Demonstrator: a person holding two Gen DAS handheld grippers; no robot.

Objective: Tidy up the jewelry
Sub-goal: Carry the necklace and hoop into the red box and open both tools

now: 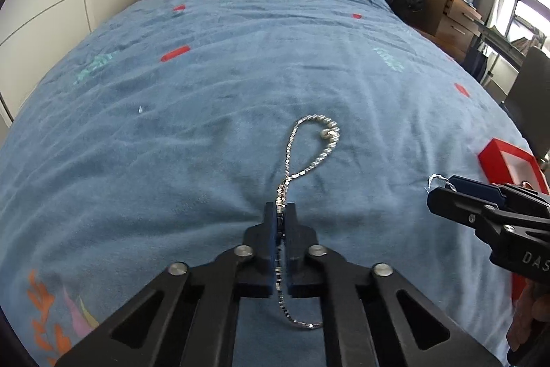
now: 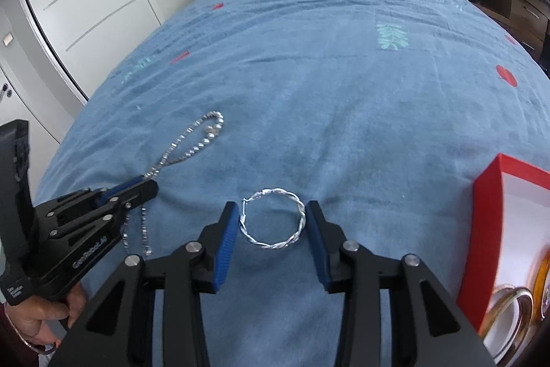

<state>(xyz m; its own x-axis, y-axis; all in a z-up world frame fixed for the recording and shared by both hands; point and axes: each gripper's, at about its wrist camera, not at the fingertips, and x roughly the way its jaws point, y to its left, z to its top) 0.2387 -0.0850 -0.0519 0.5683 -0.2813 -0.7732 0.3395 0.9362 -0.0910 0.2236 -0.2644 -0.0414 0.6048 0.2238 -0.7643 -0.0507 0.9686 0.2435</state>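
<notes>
Left gripper (image 1: 281,212) is clamped on the limp silver beaded chain (image 1: 309,147) mid-length on the blue bedspread (image 1: 206,92). Right gripper (image 2: 271,222) straddles the stiff, light twisted silver hoop (image 2: 273,219), not pinching; its thin rim looks slippery.

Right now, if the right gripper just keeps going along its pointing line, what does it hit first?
The silver twisted hoop, lying between the right gripper fingers on the blue bedspread. Depth is unclear; the bedspread follows almost immediately.

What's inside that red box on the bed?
The red box has a white lining and holds gold-coloured bangles plus something amber at the picture's edge. The rest of its inside lies outside the picture.
</notes>
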